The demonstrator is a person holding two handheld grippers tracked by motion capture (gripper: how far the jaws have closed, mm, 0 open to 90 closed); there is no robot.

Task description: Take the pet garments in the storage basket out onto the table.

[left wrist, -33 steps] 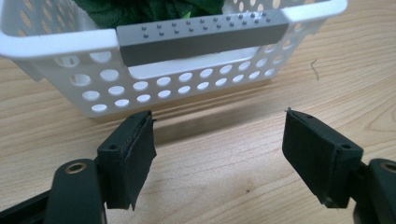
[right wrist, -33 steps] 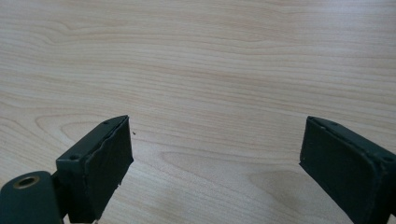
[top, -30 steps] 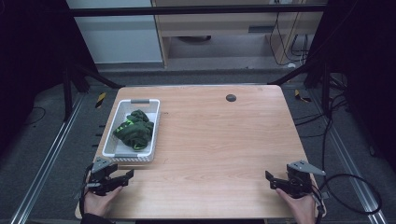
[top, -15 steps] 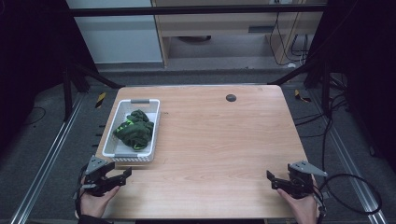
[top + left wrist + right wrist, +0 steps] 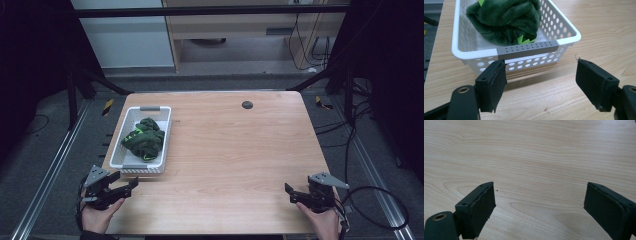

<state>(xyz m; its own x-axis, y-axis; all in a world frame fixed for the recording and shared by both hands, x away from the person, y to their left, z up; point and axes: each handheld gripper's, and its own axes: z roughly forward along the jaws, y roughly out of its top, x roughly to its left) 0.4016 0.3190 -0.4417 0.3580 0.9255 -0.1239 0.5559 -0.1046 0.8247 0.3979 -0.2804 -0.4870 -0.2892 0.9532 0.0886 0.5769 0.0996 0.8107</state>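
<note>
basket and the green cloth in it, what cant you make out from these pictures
- Basket floor: left claw view, the green cloth covers most of it.
- Far end of the basket: left claw view, cut off by the top edge.
- What kind of cloth it is: high view, bunched up and too small; its yellow-green patches are mostly tucked under folds.
- Dark round spot on the table: high view, too small to identify.

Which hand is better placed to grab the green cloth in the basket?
Left. The left hand-held gripper, open, sits just before the white basket holding the green cloth; the right hand-held gripper is far across the table.
</note>
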